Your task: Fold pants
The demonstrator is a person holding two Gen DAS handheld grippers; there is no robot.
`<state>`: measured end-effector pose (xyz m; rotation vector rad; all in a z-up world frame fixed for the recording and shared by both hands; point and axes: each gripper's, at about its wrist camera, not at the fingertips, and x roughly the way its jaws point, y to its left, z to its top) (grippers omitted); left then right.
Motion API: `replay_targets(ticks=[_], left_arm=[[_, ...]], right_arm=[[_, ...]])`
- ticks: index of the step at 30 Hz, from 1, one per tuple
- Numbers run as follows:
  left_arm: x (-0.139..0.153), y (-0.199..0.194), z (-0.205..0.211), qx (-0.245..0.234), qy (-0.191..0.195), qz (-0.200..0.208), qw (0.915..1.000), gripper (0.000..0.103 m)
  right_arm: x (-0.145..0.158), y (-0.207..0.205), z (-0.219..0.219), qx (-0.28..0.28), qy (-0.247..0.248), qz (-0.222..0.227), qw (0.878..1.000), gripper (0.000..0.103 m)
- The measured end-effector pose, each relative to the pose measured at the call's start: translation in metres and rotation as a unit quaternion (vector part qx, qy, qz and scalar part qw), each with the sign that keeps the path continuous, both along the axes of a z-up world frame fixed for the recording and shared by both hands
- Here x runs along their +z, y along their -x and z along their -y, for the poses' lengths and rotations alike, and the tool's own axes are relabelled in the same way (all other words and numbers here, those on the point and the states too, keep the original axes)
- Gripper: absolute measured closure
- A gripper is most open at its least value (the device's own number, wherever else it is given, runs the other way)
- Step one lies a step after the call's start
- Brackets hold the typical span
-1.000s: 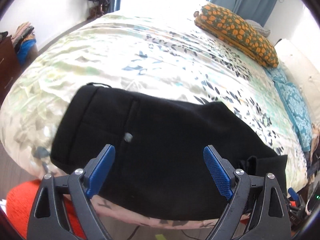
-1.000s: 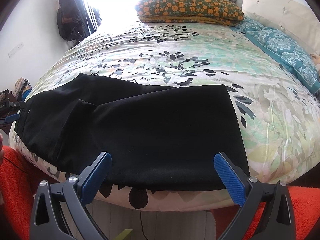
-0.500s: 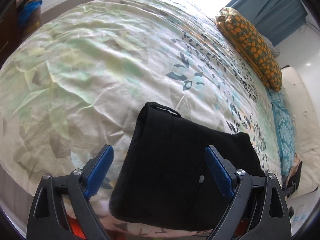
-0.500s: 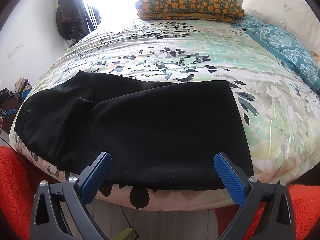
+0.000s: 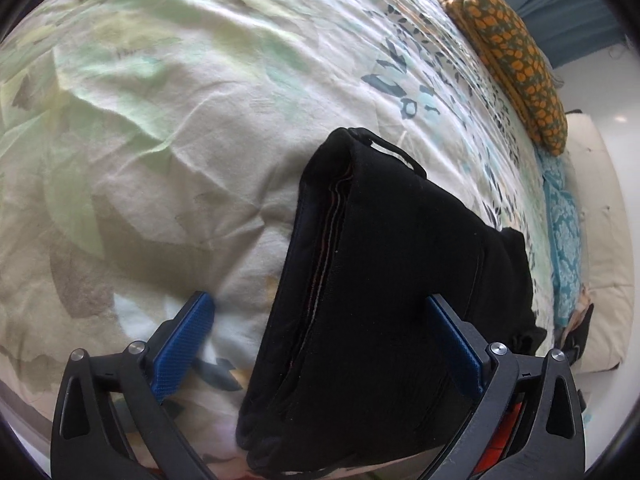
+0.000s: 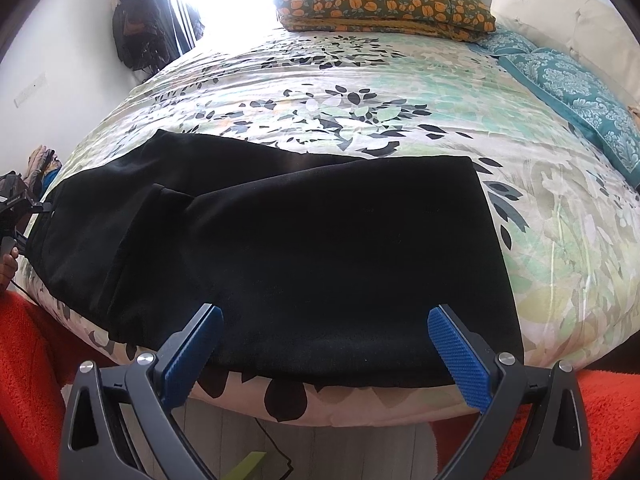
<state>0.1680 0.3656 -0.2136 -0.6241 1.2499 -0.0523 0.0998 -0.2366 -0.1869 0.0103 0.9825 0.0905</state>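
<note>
Black pants [image 6: 288, 240] lie flat along the near edge of a floral duvet [image 6: 360, 92], folded lengthwise, waist end at the left. In the left wrist view the waistband end [image 5: 360, 280] with its belt loop fills the lower middle. My left gripper [image 5: 320, 340] hovers low over that end, its jaws opening wide; the waistband edge lies below the gap and neither blue pad presses on it. My right gripper [image 6: 324, 350] stands open above the pants' near edge, close to the leg end, with nothing pinched.
An orange-patterned pillow [image 6: 384, 4] and a teal pillow [image 6: 572, 88] lie at the bed's far end by a cream headboard [image 6: 560, 16]. An orange rug [image 6: 24, 360] covers the floor at the bed's near edge. A dark bag [image 6: 132, 28] hangs on the left wall.
My left gripper has swung left and come down close over the waistband end, which now looks much larger, and its jaws have spread a little. The right gripper has stayed put.
</note>
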Motion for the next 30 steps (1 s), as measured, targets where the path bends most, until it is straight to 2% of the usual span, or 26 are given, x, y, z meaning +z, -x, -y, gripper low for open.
replay_targets(ticks=[3,4,5,6,7,9,10,13,16,19,21,23,25,27,30], left_arm=[[0.001,-0.002,0.009,-0.028,0.0,-0.014,0.9995,0.002],[0.002,-0.001,0.01,-0.032,0.003,-0.021,0.9993,0.007],[0.004,0.0,0.01,-0.031,0.01,-0.024,0.9992,0.017],[0.006,0.002,0.01,-0.031,0.03,-0.024,0.9988,0.049],[0.008,0.004,0.009,-0.025,0.051,-0.028,0.998,0.065],[0.021,0.011,0.013,-0.016,0.031,-0.02,0.9992,0.079],[0.029,0.016,0.016,-0.009,0.026,-0.01,0.9996,0.082],[0.059,0.033,0.031,0.008,0.031,0.032,0.999,0.085],[0.1,0.055,0.064,-0.015,0.021,0.091,0.9955,0.086],[0.129,0.073,0.11,-0.049,0.012,0.136,0.9894,0.086],[0.138,0.078,0.143,-0.073,0.012,0.152,0.9856,0.086],[0.142,0.081,0.173,-0.09,0.029,0.161,0.9824,0.086],[0.144,0.079,0.196,-0.098,0.052,0.163,0.9804,0.087],[0.147,0.077,0.214,-0.106,0.082,0.163,0.9775,0.087],[0.161,0.073,0.239,-0.13,0.117,0.176,0.9687,0.087]], right_arm=[[0.0,-0.002,-0.002,0.002,-0.001,0.0,1.0,0.001],[0.0,-0.002,-0.002,0.003,-0.002,0.0,1.0,0.001],[0.001,-0.001,-0.003,0.004,-0.003,0.002,1.0,0.001],[0.002,-0.001,-0.003,0.005,-0.004,0.004,1.0,0.001],[0.003,-0.001,-0.003,0.005,-0.005,0.007,1.0,0.001],[0.004,-0.001,-0.001,0.004,-0.008,0.01,1.0,0.001],[0.004,-0.002,0.0,0.003,-0.011,0.01,1.0,0.001],[0.006,-0.002,0.004,-0.004,-0.018,0.01,1.0,0.001],[0.013,0.0,0.002,0.001,-0.031,0.014,0.999,0.001],[0.025,-0.002,-0.02,0.048,-0.087,0.002,0.995,0.001],[0.034,-0.005,-0.044,0.083,-0.11,-0.001,0.99,0.001],[0.046,-0.008,-0.062,0.104,-0.125,0.008,0.987,0.001],[0.057,-0.009,-0.066,0.102,-0.142,0.023,0.984,0.001],[0.063,-0.01,-0.053,0.084,-0.146,0.037,0.985,0.001],[0.061,-0.01,-0.015,0.032,-0.133,0.05,0.989,0.001]])
